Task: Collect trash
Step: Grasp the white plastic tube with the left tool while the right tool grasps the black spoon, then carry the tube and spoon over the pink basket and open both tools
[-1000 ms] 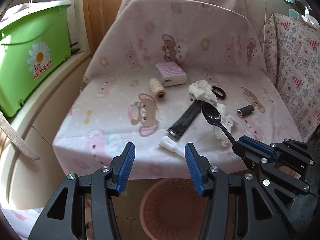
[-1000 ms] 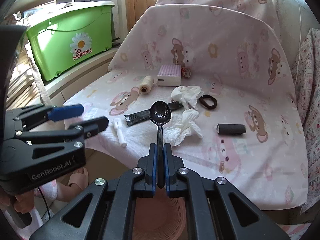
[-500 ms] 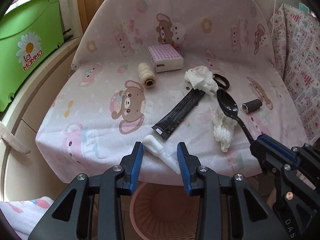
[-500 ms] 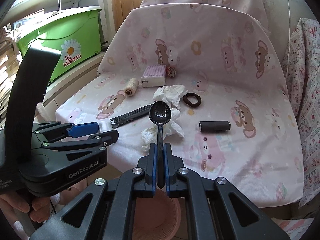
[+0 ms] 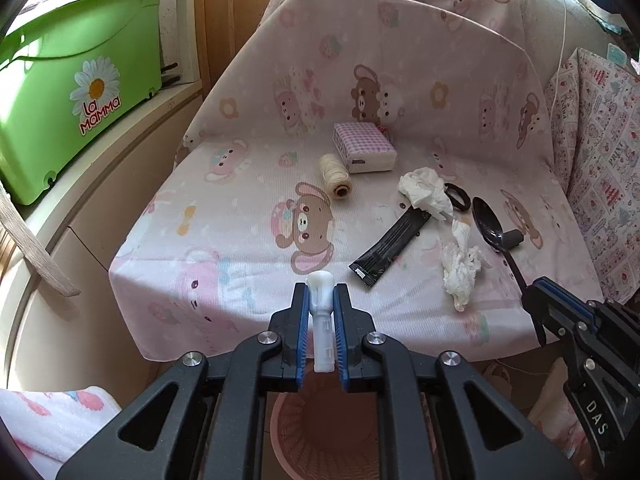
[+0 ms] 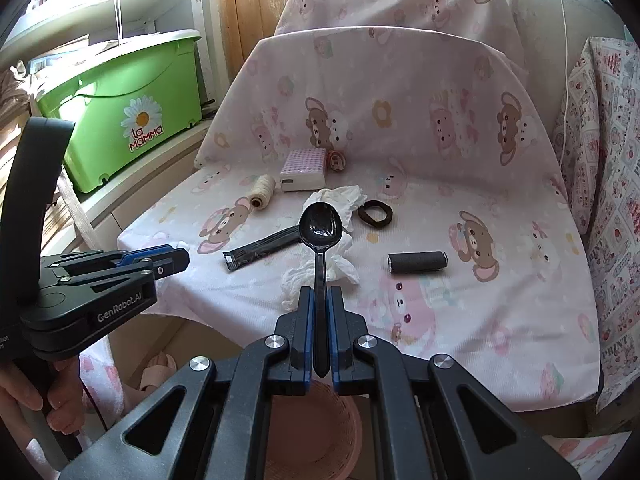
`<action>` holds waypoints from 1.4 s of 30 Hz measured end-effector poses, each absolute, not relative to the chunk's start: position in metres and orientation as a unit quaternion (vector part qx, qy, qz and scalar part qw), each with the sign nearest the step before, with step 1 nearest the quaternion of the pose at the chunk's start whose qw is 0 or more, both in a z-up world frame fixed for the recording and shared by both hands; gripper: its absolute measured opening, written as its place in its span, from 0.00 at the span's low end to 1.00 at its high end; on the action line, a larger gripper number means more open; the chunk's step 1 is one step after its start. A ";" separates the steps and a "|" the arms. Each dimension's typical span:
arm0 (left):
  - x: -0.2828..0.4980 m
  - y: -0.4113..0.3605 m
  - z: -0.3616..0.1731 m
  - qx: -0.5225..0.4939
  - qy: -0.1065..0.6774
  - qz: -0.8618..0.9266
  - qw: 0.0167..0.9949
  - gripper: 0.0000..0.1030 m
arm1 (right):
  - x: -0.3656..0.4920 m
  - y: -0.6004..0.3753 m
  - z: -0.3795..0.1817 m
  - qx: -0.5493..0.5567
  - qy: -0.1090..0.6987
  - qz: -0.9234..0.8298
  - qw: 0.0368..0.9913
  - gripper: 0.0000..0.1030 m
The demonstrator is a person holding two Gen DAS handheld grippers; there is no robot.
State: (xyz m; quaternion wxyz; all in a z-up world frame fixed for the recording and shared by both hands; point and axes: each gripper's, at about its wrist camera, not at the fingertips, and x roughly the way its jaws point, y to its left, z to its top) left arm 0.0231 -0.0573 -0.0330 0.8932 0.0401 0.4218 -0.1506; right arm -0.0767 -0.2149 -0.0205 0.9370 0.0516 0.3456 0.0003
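My left gripper (image 5: pixel 320 294) is closing its jaws on a small white plastic tube (image 5: pixel 322 332), and the blue pads press on both its sides at the front edge of the pink bear-print cloth (image 5: pixel 240 240). My right gripper (image 6: pixel 319 294) is shut on the handle of a black plastic spoon (image 6: pixel 320 226), held over the cloth. A black wrapper (image 5: pixel 390 250) and two crumpled white tissues (image 5: pixel 426 192) (image 5: pixel 460 268) lie on the cloth. A pink basket (image 5: pixel 328 432) stands below both grippers.
On the cloth also lie a cream thread spool (image 5: pixel 335 176), a pink gingham box (image 5: pixel 364 146), a black hair tie (image 6: pixel 375 214) and a dark spool (image 6: pixel 416 262). A green bin (image 5: pixel 68 92) stands on the ledge to the left. A patterned cushion (image 5: pixel 600 184) stands to the right.
My left gripper went from wide open to shut around the white tube, which now stands lengthwise between the pads. The right gripper still holds the spoon.
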 end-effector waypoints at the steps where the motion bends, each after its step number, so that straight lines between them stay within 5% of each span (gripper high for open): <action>1: 0.020 -0.056 -0.031 0.041 0.420 -0.152 0.894 0.11 | -0.078 -0.214 -0.019 0.053 0.345 0.006 0.937 0.07; 17: -0.007 -0.048 -0.040 0.072 0.466 -0.176 0.864 0.11 | -0.110 -0.170 -0.008 0.038 0.393 0.119 0.911 0.08; 42: 0.017 -0.053 -0.177 0.029 0.682 -0.134 0.718 0.11 | -0.074 -0.165 -0.187 0.055 0.649 0.069 0.755 0.07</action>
